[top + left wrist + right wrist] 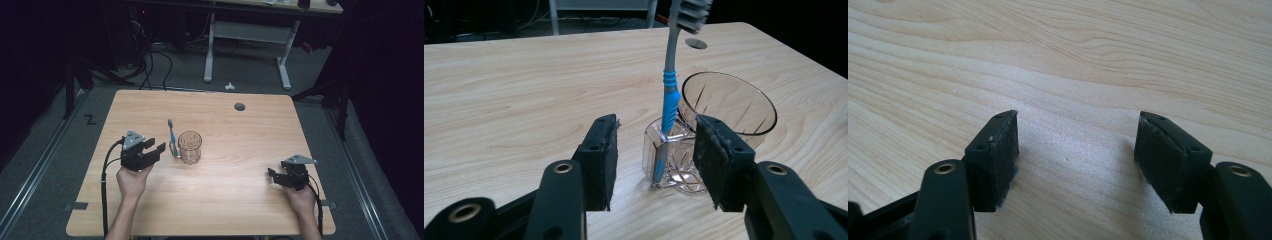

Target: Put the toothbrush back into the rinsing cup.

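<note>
While the toothbrush stood upright in a clear holder beside the glass cup, the left gripper waited just short of it, jaws apart and empty; the right gripper, also unclenched, idled well apart at the table edge.

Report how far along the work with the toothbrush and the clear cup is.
Done: the blue-and-grey toothbrush stands upright in the small side holder of the clear faceted plastic cup.
In hand: the left claw is open, lined up on the holder, pads not touching it.
Left: closing on it and moving it. The right claw rests open over bare wooden table, idle.
</note>
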Demonstrator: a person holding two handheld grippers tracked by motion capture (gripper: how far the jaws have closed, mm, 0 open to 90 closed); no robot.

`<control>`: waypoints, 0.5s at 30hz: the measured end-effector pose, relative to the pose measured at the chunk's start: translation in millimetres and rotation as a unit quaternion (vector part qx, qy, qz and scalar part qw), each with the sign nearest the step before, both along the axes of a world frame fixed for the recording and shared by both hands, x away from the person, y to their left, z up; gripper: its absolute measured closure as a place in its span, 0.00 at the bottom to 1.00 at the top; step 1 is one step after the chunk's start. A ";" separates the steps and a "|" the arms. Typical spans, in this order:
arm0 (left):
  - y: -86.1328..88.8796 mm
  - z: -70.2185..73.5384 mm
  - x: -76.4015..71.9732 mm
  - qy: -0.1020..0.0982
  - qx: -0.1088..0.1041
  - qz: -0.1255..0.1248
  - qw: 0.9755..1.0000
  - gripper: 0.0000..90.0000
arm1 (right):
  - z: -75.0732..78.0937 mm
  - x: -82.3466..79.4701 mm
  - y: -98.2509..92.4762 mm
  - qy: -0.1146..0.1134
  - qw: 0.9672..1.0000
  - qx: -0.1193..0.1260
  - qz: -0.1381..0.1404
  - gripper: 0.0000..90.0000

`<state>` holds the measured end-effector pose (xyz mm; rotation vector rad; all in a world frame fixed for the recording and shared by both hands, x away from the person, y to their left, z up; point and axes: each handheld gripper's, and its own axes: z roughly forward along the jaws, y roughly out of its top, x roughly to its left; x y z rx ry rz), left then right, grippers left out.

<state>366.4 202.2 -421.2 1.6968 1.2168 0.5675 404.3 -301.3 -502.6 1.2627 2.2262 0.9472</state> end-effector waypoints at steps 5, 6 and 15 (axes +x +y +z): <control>2.5 0.1 -3.8 -0.002 -0.002 0.002 1.000 0.58 | 0.0 0.0 0.0 0.000 1.000 0.000 0.000 0.38; 3.2 -0.1 -4.7 -0.003 -0.003 0.003 1.000 0.58 | 0.0 0.0 0.0 0.000 1.000 0.000 0.000 0.39; 9.2 -2.3 -11.6 -0.002 -0.006 0.009 1.000 0.58 | 0.0 0.0 0.0 0.000 1.000 0.000 0.000 0.38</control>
